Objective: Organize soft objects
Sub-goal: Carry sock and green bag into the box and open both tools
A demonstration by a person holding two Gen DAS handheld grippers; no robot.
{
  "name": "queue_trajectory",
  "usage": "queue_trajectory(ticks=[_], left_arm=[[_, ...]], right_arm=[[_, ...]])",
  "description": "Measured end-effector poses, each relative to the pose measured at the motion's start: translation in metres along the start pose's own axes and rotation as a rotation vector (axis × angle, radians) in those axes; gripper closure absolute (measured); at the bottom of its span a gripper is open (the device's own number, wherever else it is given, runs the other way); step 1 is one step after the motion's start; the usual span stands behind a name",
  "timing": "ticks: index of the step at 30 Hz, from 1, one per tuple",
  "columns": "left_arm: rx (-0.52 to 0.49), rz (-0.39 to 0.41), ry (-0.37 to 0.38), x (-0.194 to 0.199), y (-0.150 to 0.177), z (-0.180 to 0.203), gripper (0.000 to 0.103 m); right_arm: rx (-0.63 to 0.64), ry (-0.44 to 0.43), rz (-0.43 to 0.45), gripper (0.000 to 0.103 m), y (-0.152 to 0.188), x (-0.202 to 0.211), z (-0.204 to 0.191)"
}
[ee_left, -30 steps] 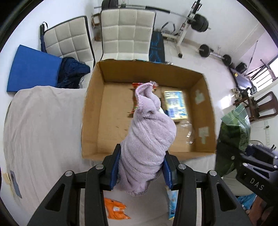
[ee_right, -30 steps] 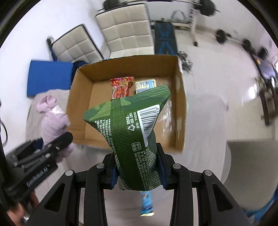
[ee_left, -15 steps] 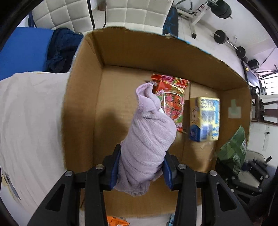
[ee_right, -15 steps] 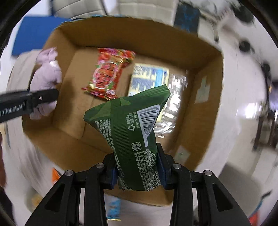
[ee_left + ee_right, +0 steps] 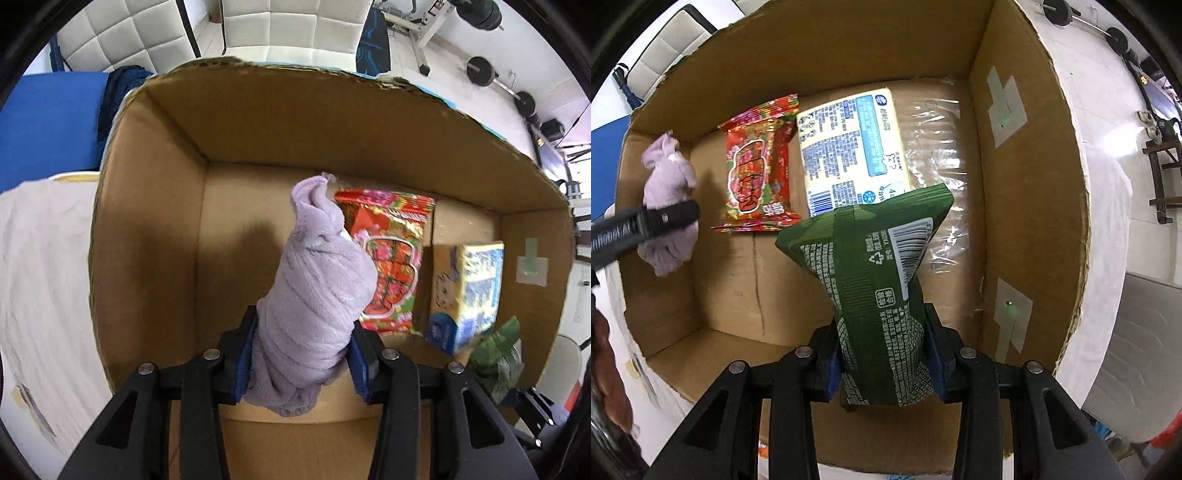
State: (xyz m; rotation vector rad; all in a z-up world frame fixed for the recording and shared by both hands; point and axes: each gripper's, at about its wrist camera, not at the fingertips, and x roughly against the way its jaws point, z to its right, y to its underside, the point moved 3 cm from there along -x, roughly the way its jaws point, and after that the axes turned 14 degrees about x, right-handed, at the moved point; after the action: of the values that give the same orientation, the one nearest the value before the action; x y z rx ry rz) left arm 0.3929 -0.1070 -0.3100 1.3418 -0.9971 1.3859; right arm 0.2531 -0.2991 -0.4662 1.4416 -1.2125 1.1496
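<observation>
My left gripper [image 5: 301, 354] is shut on a rolled lilac towel [image 5: 314, 291] and holds it over the near left part of an open cardboard box [image 5: 147, 236]. The towel also shows in the right wrist view [image 5: 666, 195]. My right gripper [image 5: 882, 358] is shut on a green snack bag [image 5: 875, 280] held inside the box [image 5: 1027, 206], near its right side. The green bag shows at the lower right in the left wrist view [image 5: 498, 354].
On the box floor lie a red snack packet [image 5: 757, 177], a yellow-and-blue pack [image 5: 853, 147] and clear plastic film [image 5: 938, 147]. The box sits on a pale cloth-covered surface [image 5: 40, 266]. White chairs [image 5: 280, 22] and gym weights stand beyond.
Both grippers have moved forward and down from in front of the box to over its inside, each still holding its item.
</observation>
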Motion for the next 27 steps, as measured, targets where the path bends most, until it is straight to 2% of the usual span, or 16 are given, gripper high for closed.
queue_trajectory(ticks=[2,4,5,7,8,9,11,15,19,23,27], left_arm=[[0.007,0.002,-0.013,-0.002,-0.003,0.0,0.06],[0.012,-0.007,-0.013,-0.004,-0.005,0.001,0.053],[0.018,-0.012,-0.015,-0.004,-0.006,0.0,0.05],[0.029,-0.013,0.003,0.0,-0.009,-0.002,0.034],[0.035,-0.005,0.01,0.002,-0.008,-0.002,0.029],[0.037,0.0,0.013,0.004,-0.008,-0.002,0.019],[0.035,0.005,0.019,0.008,-0.007,-0.004,0.016],[0.031,0.005,0.04,0.017,0.0,-0.007,0.011],[0.015,0.029,0.06,0.032,0.011,-0.013,0.011],[-0.027,0.103,0.029,0.055,0.035,-0.013,0.011],[-0.044,0.187,0.032,0.083,0.061,-0.018,0.011]], right_arm=[[0.0,0.006,-0.016,0.057,-0.003,-0.005,0.001],[0.0,-0.016,-0.021,0.051,-0.007,-0.007,0.003],[-0.001,-0.035,-0.021,0.044,-0.006,-0.007,0.001],[0.014,-0.04,-0.016,0.034,-0.006,-0.006,-0.004],[0.025,-0.039,-0.006,0.025,-0.006,-0.003,-0.007],[0.031,-0.032,0.001,0.01,-0.007,-0.002,-0.01],[0.037,-0.026,0.02,0.002,-0.007,0.002,-0.012],[0.025,-0.019,0.044,0.002,-0.006,0.009,-0.013],[0.01,-0.002,0.079,0.0,0.002,0.019,-0.011],[0.008,0.02,0.108,0.0,0.009,0.029,-0.01],[0.02,0.042,0.148,0.0,0.021,0.047,-0.013]])
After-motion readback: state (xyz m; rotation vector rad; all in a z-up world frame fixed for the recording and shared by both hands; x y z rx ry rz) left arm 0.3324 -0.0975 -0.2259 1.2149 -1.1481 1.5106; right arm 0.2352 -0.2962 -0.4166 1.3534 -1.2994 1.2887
